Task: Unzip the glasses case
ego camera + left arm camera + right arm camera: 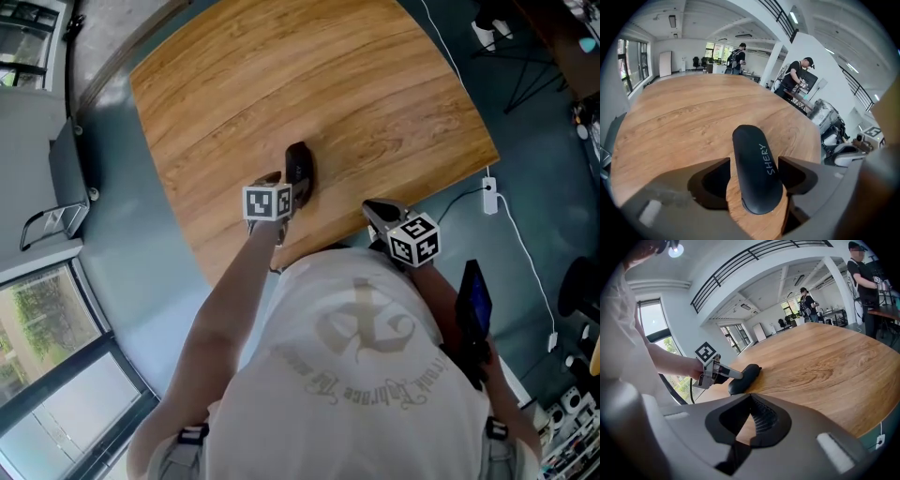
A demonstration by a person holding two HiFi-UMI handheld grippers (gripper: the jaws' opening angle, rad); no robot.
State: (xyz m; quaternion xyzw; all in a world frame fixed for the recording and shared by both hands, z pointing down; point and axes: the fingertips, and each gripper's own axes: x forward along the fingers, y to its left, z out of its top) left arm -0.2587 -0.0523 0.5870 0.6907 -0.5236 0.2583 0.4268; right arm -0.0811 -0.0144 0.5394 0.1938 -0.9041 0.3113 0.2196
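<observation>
A black oblong glasses case (pixel 298 172) printed SHERY lies on the round wooden table (pixel 281 75), close to its near edge. In the left gripper view the case (pixel 756 168) lies lengthways between the jaws of my left gripper (pixel 757 177), which stand open with a gap of bare wood on each side. No zipper pull shows. In the head view my left gripper (pixel 286 187) straddles the case's near end. My right gripper (pixel 377 210) hovers at the table's near edge, to the right of the case and apart from it. In the right gripper view my right gripper (pixel 749 395) is shut on nothing.
In the right gripper view the left gripper (pixel 717 371) and the case (pixel 744 377) sit to the left. A white cable with a power block (pixel 488 195) runs on the floor right of the table. People (pixel 799 77) stand at desks beyond the far edge.
</observation>
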